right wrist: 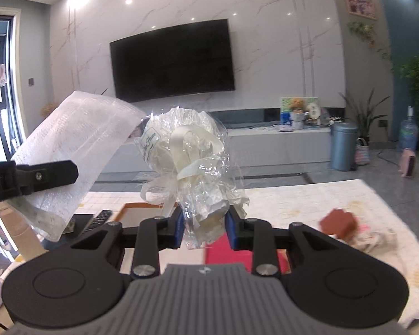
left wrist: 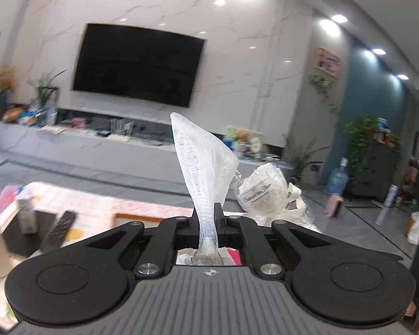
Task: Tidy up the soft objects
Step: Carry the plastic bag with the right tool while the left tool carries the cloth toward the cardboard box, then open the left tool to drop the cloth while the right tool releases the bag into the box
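Note:
My left gripper point(left wrist: 208, 223) is shut on a white mesh foam sleeve point(left wrist: 206, 162), which stands up between its fingers above the table. The same sleeve point(right wrist: 78, 153) shows at the left of the right wrist view, with a left finger point(right wrist: 47, 174) in front of it. My right gripper point(right wrist: 205, 223) is shut on a white flower bundle wrapped in clear cellophane with a cream ribbon point(right wrist: 187, 156), held up over the table. The bundle point(left wrist: 265, 189) also shows to the right of the sleeve in the left wrist view.
A tiled table point(right wrist: 307, 203) lies below. On it are a red-brown box point(right wrist: 339, 223), crumpled cloth point(right wrist: 377, 240), a pink sheet point(right wrist: 226, 251), an orange-rimmed tray point(right wrist: 142, 212), a remote point(left wrist: 61, 227) and a dark tray point(left wrist: 22, 240). A TV wall stands behind.

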A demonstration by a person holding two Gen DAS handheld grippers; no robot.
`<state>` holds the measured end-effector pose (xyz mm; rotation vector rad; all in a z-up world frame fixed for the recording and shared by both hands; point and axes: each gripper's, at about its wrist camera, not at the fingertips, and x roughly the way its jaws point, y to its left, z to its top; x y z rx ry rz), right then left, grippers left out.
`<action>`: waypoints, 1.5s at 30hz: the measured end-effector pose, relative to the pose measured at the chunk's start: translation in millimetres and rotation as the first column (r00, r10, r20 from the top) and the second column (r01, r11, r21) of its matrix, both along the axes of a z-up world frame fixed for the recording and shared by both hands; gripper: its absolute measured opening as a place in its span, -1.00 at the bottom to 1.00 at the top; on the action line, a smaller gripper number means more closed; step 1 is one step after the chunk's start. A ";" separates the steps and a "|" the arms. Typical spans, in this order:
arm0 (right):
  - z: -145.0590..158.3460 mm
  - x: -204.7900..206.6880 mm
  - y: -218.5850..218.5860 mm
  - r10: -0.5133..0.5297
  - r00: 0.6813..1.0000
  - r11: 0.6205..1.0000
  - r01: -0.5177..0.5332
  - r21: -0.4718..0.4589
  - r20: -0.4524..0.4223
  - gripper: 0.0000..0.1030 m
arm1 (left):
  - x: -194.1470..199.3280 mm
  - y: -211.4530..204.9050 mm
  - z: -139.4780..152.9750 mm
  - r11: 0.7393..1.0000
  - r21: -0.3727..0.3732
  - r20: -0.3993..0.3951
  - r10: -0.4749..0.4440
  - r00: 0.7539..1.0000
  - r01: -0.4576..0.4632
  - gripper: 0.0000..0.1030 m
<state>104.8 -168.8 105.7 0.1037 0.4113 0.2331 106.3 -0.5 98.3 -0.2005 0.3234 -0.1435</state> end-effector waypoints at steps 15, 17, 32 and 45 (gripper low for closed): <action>-65.5 43.4 62.3 0.044 0.984 0.999 -0.048 -0.018 -0.171 -0.44 | 40.4 45.0 -75.6 1.000 -0.012 -0.196 -0.017 0.980 0.015 -0.86; -74.7 52.4 62.5 0.048 0.981 0.998 -0.052 -0.017 -0.190 -0.44 | 45.5 48.4 -87.2 0.999 -0.029 -0.219 -0.037 0.975 0.031 -0.86; -97.6 64.2 73.3 0.029 0.969 0.993 -0.056 -0.106 -0.246 -0.44 | 74.0 64.9 -130.4 0.998 0.013 -0.435 -0.043 0.899 0.054 -0.86; -102.4 70.5 76.0 0.032 0.964 0.988 -0.070 -0.137 -0.262 -0.44 | 73.9 66.2 -129.1 1.000 0.012 -0.414 0.029 0.910 -0.027 -0.26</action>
